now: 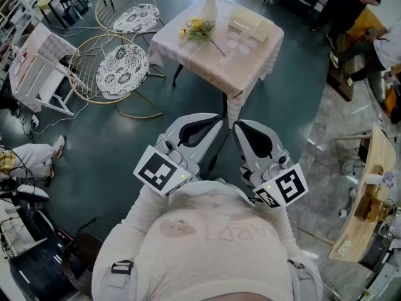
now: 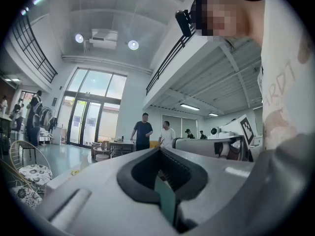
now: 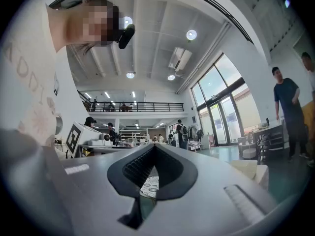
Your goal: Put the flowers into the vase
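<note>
On a small table under a pink cloth (image 1: 241,68), far ahead of me, stands a pale vase (image 1: 210,8). A bunch of yellow flowers (image 1: 198,29) lies on the cloth just in front of the vase, its stem pointing right. Both grippers are held close to my chest, well short of the table. My left gripper (image 1: 216,119) (image 2: 160,150) is shut with nothing in it. My right gripper (image 1: 240,125) (image 3: 154,146) is beside it, also shut and empty. Both gripper views look out across the hall, not at the flowers.
A cream box (image 1: 247,22) lies on the table to the right of the vase. Two round wire chairs (image 1: 119,68) (image 1: 135,17) stand left of the table, a white rack (image 1: 37,68) further left. A person (image 1: 351,11) is at the back right; a wooden bench (image 1: 366,193) stands right.
</note>
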A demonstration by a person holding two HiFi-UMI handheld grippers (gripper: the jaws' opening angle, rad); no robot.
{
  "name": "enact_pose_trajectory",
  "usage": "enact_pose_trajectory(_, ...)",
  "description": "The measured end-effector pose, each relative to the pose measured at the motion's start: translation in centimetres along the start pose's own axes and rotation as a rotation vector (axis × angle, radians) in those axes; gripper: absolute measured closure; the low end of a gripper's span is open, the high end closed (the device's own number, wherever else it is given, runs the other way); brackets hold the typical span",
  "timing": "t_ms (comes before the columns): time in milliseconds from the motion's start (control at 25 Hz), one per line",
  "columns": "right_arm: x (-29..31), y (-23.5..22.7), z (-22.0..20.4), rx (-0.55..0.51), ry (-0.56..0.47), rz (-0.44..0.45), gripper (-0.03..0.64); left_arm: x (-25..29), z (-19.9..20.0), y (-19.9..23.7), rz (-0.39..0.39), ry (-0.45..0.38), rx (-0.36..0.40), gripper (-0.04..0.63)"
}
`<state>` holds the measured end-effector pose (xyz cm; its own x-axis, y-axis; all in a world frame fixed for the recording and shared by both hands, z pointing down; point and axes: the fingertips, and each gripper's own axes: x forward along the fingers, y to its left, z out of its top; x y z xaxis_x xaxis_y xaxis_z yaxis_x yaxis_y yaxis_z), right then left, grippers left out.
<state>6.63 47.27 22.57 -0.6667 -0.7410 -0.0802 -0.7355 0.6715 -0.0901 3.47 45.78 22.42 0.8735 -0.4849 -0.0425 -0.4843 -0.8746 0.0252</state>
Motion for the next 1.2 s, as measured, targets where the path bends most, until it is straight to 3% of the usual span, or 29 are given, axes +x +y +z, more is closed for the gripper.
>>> enact_pose_trajectory(640, -0.5, -2.0, 0.0, 0.017, -0.005, 0.02, 0.591, 2.7, 1.0, -0.7, -0.019, -0.008, 0.029, 0.595)
enact_pose_trajectory(920, -1.1, -3.0, -0.2, 0.002, 0.0, 0.067, 0.589, 3.5, 1.0, 0.1, 0.041, -0.019, 0.018, 0.594)
enact_pose_trajectory(1200, 0.4, -5.7, -0.7, 0.057, -0.009, 0.059, 0.589, 5.0, -0.3, 3.3, 0.074, 0.007, 0.023, 0.595)
